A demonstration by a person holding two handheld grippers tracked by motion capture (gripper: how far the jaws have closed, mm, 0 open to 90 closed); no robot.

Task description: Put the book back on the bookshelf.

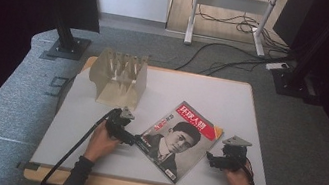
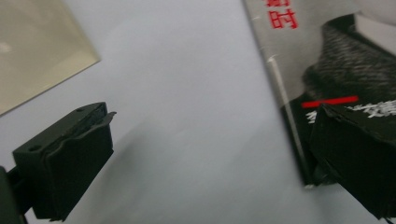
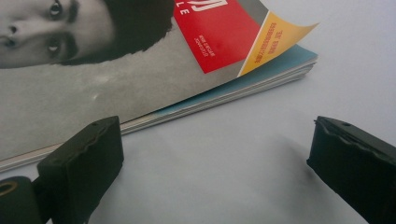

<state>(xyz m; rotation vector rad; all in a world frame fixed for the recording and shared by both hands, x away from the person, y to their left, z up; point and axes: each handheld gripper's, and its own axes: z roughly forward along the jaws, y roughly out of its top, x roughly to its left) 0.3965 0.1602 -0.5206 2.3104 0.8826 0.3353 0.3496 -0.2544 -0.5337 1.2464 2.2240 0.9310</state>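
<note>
table: white top with wooden edge, on grey carpet.
magazine: lying flat near the middle of the table, turned at an angle; cover up, with a black-and-white portrait and a red title band; its far right corner curls up.
rack: pale slotted stand, far left of the table, well apart from the magazine.
left gripper: held in the left hand; jaws spread wide, at the magazine's left edge, one over the cover, one over bare table.
right gripper: held in the right hand; jaws spread wide, just beside the magazine's right edge, holding nothing.
</note>
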